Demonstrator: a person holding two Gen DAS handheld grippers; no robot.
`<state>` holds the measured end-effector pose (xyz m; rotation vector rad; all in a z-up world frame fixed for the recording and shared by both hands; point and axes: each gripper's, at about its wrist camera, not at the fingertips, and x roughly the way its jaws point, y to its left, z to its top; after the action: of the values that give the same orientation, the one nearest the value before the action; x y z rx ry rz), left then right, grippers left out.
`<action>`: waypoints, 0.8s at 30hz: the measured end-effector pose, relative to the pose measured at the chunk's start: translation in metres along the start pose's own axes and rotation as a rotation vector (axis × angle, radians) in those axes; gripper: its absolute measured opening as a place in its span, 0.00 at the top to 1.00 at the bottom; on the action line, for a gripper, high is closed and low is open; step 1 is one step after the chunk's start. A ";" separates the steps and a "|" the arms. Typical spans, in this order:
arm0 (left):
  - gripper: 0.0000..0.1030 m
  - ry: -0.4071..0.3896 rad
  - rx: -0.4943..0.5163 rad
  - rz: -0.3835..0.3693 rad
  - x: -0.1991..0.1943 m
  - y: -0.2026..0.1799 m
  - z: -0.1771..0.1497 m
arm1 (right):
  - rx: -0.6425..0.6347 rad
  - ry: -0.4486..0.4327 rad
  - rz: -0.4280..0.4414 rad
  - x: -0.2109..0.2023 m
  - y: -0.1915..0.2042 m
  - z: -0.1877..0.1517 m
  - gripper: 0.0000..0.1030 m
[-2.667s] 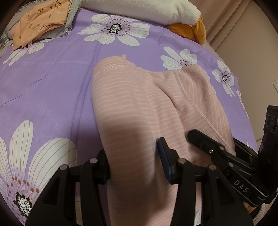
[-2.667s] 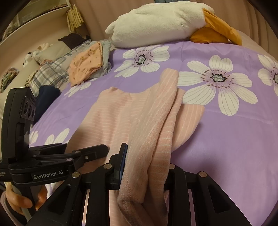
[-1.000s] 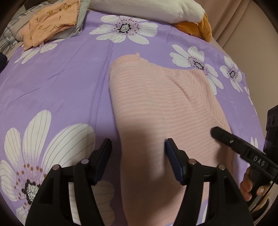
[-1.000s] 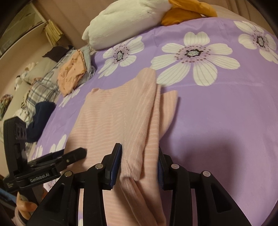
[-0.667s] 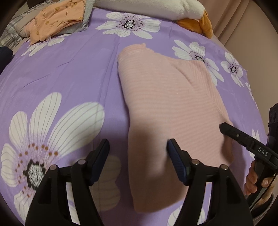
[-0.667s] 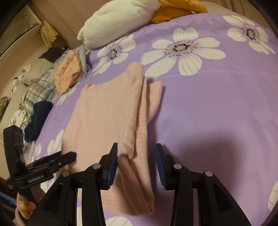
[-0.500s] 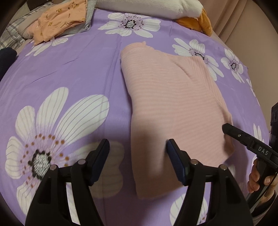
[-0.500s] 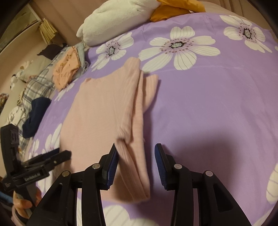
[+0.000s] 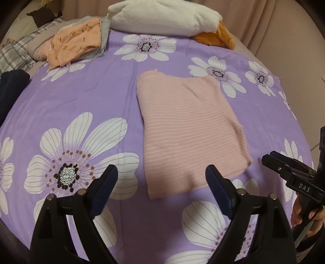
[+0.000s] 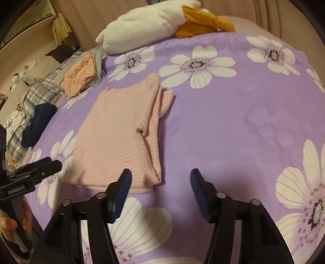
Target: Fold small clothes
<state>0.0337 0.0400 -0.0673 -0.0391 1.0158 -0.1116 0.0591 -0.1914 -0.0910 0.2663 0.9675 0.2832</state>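
A pink striped garment (image 9: 189,126) lies folded flat on the purple flowered bedsheet (image 9: 81,93). It also shows in the right wrist view (image 10: 124,134), with a folded layer along its right side. My left gripper (image 9: 160,180) is open and empty, just short of the garment's near edge. My right gripper (image 10: 160,182) is open and empty, at the garment's near right corner, not touching it. Each gripper shows in the other's view, the right one (image 9: 292,172) and the left one (image 10: 32,172).
A stack of folded clothes topped by an orange printed piece (image 9: 75,42) sits at the far left. A white and orange plush pillow (image 9: 162,18) lies at the head of the bed. A dark navy garment (image 10: 38,123) and plaid bedding (image 10: 38,93) lie at the left edge.
Both grippers let go of the pink garment, opened and drew back toward the near edge of the bed. The garment now lies flat and folded.
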 end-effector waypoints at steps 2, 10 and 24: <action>0.13 -0.004 0.005 0.001 -0.007 -0.004 -0.001 | -0.014 -0.014 0.004 -0.008 0.004 0.000 0.40; 0.09 -0.014 0.009 0.048 -0.028 -0.016 -0.004 | -0.060 -0.078 -0.003 -0.035 0.016 -0.001 0.17; 0.00 -0.056 0.023 0.086 -0.062 -0.032 -0.003 | -0.109 -0.181 -0.017 -0.074 0.037 0.002 0.03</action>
<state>-0.0038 0.0148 -0.0144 0.0219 0.9589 -0.0436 0.0169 -0.1832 -0.0198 0.1805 0.7727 0.2902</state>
